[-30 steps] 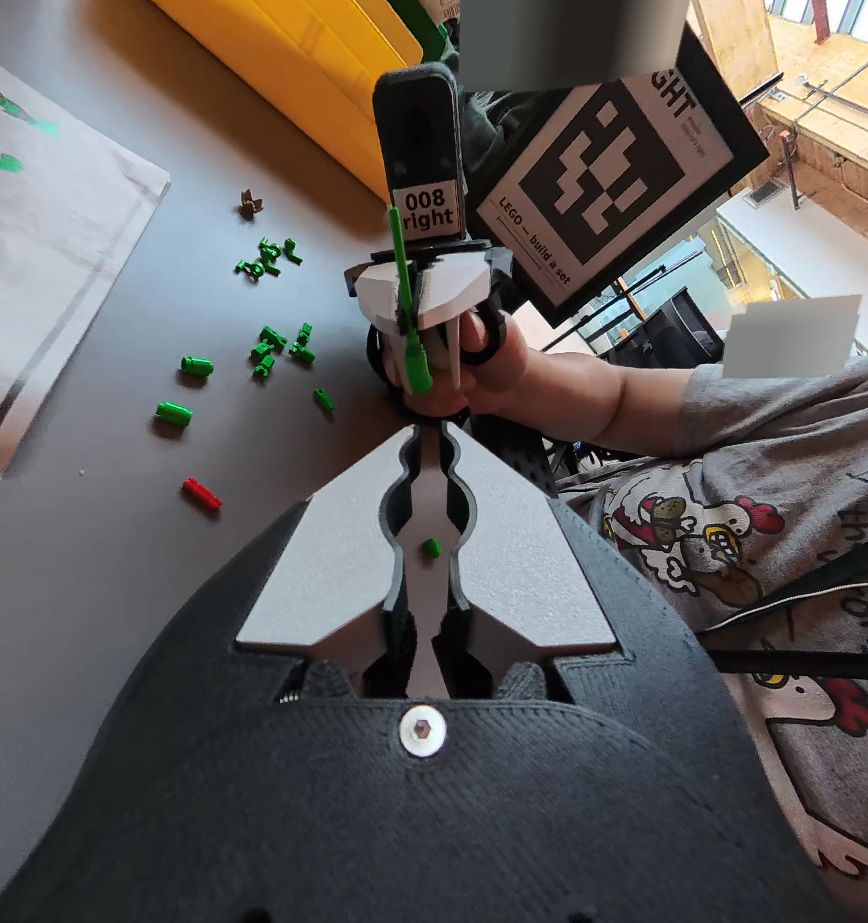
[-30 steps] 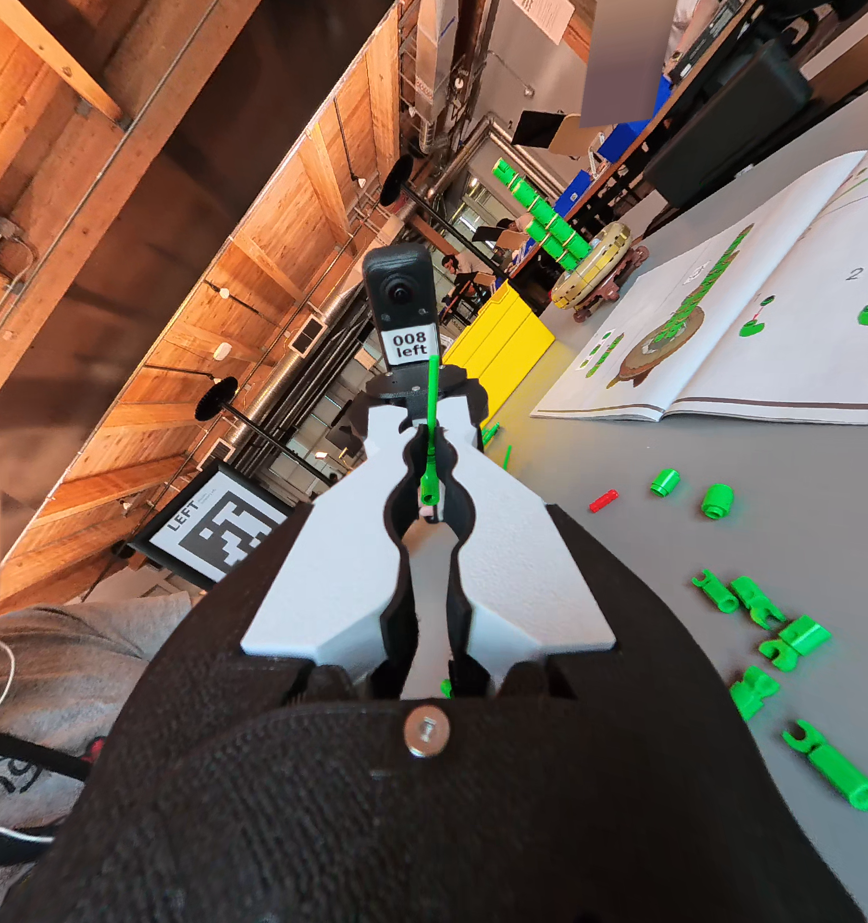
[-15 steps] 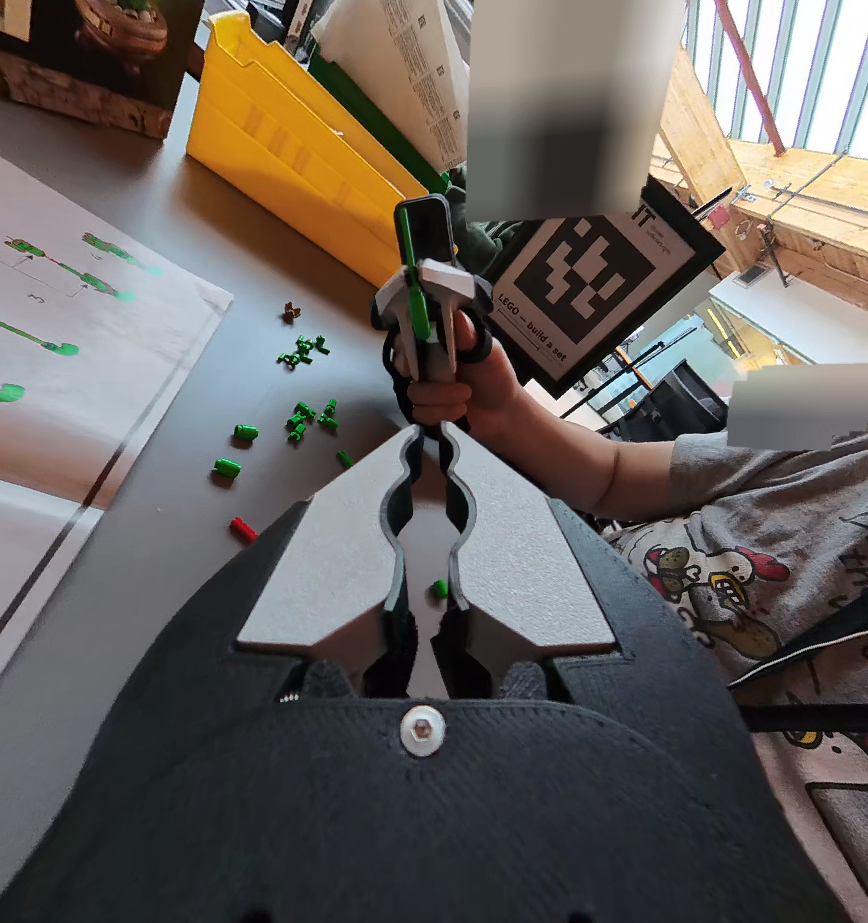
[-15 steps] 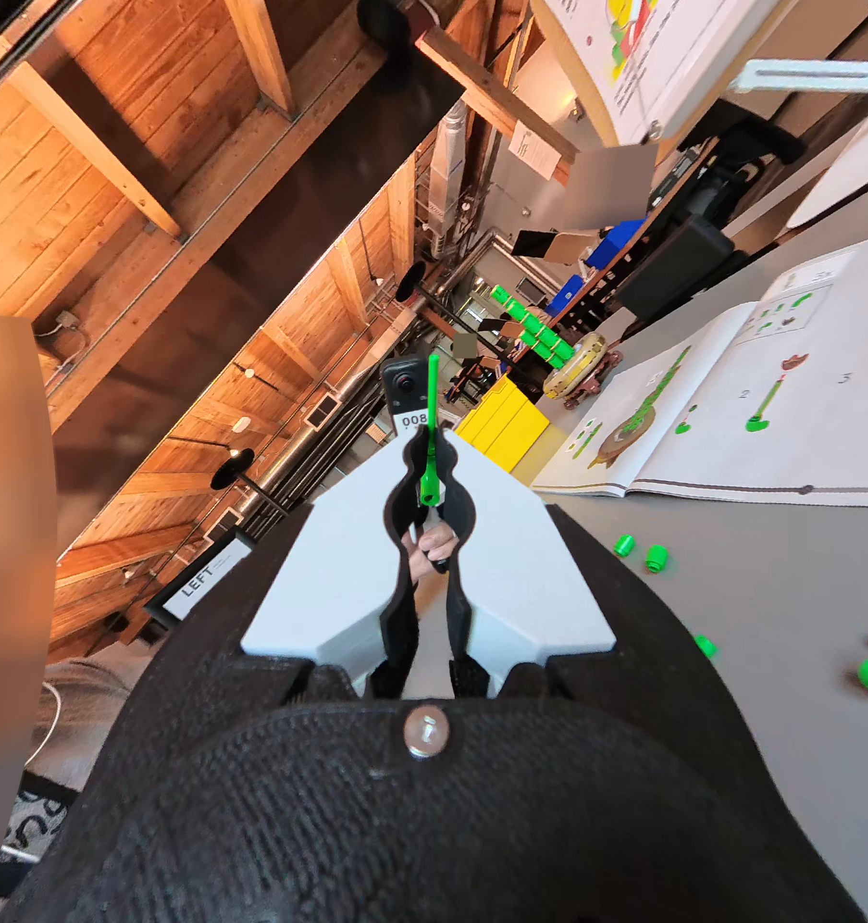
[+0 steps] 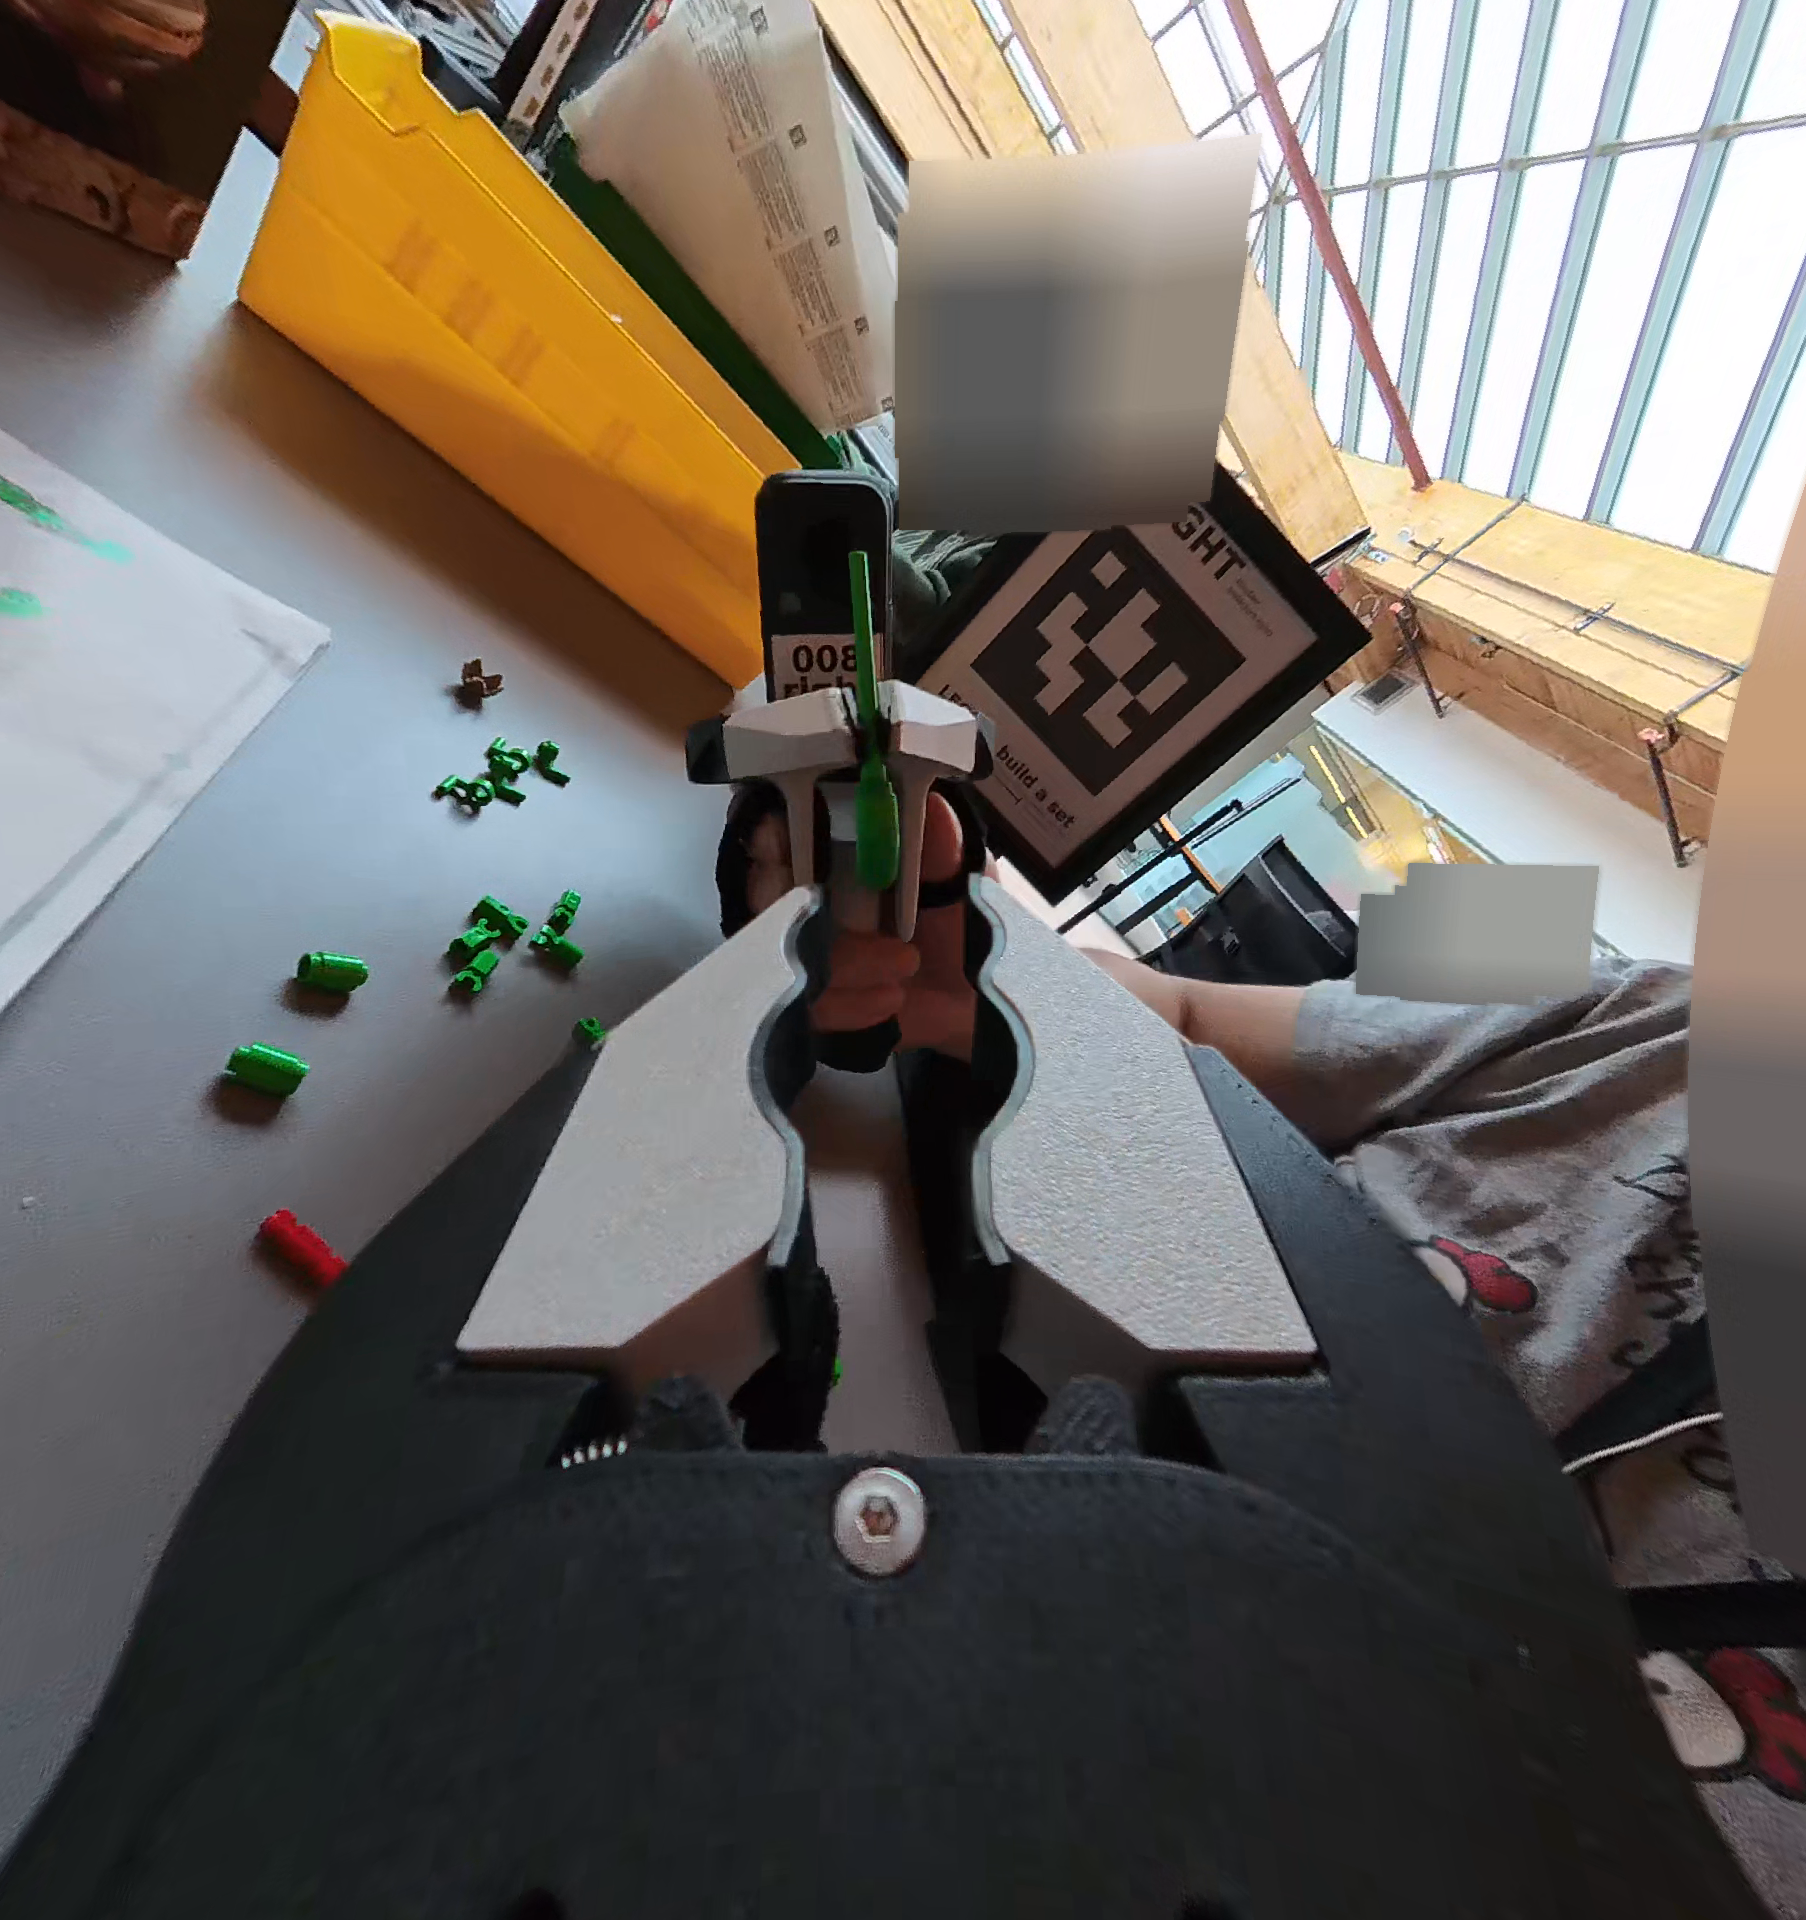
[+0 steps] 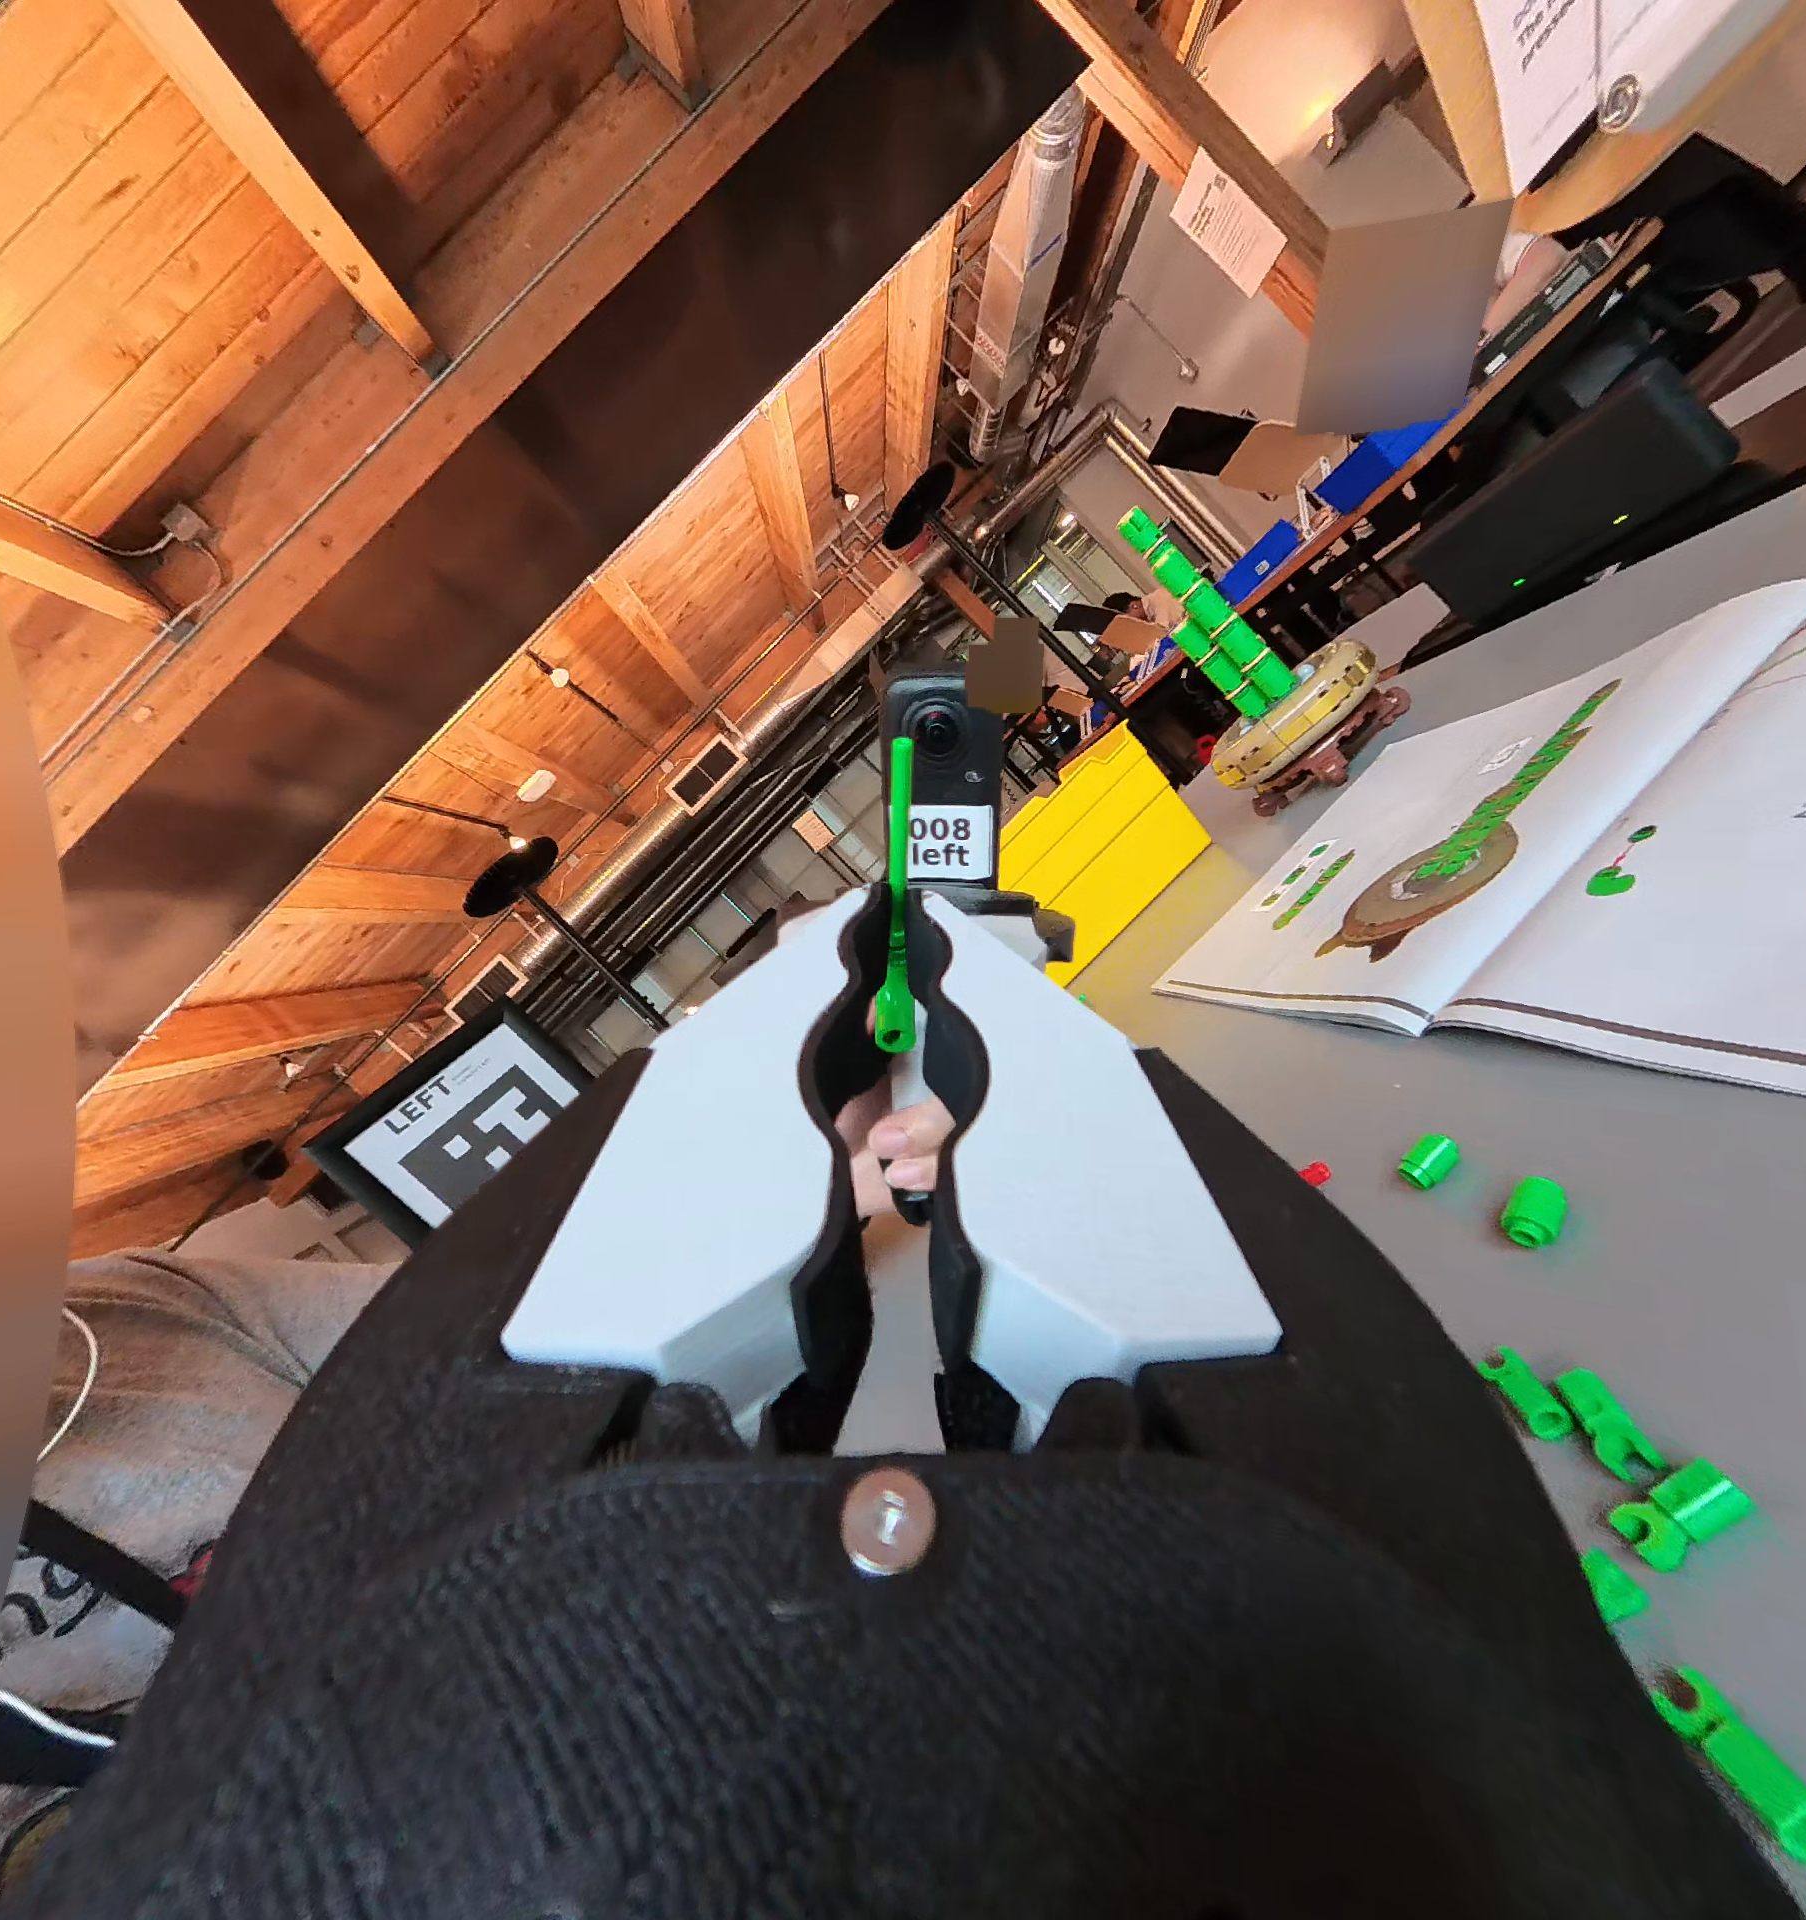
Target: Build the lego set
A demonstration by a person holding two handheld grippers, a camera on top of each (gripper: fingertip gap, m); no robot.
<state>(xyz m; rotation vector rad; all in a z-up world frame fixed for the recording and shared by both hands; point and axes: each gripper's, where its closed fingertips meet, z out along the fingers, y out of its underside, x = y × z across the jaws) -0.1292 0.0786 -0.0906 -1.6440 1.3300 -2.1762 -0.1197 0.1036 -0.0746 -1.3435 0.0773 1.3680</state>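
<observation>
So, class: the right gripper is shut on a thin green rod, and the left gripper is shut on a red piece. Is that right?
Not quite. The left gripper is open and empty; the red piece lies on the table, as the left wrist view shows. The right gripper is indeed shut on the thin green rod.

The left gripper (image 5: 891, 925), with pale grey fingers (image 5: 670, 1122) on a black body, stands parted and empty. Facing it, the right gripper (image 6: 894, 914) is closed on a thin green rod (image 6: 897, 894), its hand (image 5: 883, 977) gripping the handle.
</observation>
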